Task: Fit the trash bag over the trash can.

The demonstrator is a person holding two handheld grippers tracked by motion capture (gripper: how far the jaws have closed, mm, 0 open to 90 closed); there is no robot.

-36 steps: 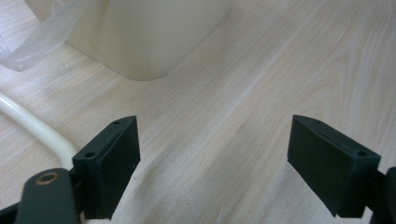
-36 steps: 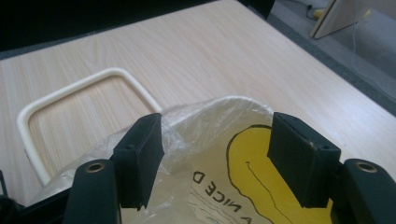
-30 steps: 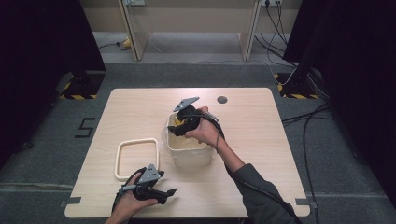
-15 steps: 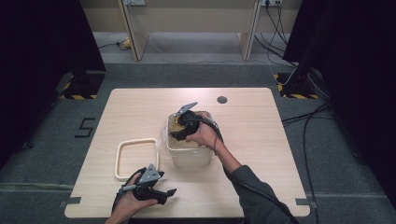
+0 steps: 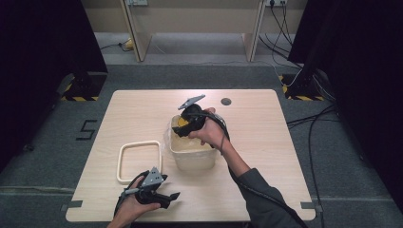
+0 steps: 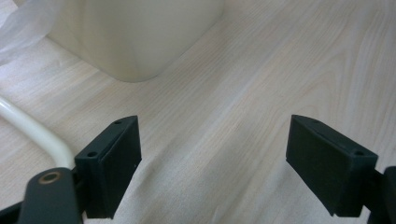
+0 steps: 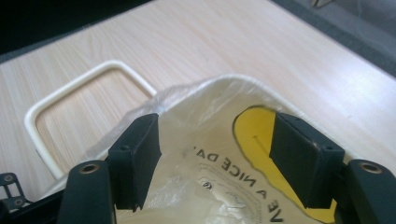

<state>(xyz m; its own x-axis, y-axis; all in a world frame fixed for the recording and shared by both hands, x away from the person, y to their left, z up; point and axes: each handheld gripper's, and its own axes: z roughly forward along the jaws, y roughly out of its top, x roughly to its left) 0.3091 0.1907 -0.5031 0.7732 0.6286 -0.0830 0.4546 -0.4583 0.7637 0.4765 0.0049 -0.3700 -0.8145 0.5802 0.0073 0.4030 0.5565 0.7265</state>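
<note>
**Desk:** Tongs first: what are the two grippers doing?

**Photographer:** At the middle of the table, the right gripper (image 5: 186, 124) is hanging over the mouth of the cream bin (image 5: 194, 156). Its jaws have just been opening, and they are standing wide, with the plastic bag (image 7: 219, 154) lying between them. In the right gripper view the bag's clear film is running past the left pad, and its yellow print is passing behind the right one. Whether either pad is pressing on the film, I cannot tell.

**Desk:** And the bag itself?

**Photographer:** It is sitting in the bin as a liner, bunching up above the rim on the far side. Mirrored black lettering is showing through the film.

**Desk:** The other hand?

**Photographer:** The left gripper (image 5: 161, 196) is resting low at the near edge of the table, well apart from the bin. Its jaws are standing open, with nothing but bare wood between them. In the left gripper view the bin's near corner (image 6: 135, 37) is showing ahead.

**Desk:** Anything around them?

**Photographer:** A cream rectangular frame (image 5: 138, 161) is lying flat just beside the bin, on its left, between it and the left gripper. A small dark disc (image 5: 226, 101) is lying near the far edge of the table (image 5: 266, 142).
</note>
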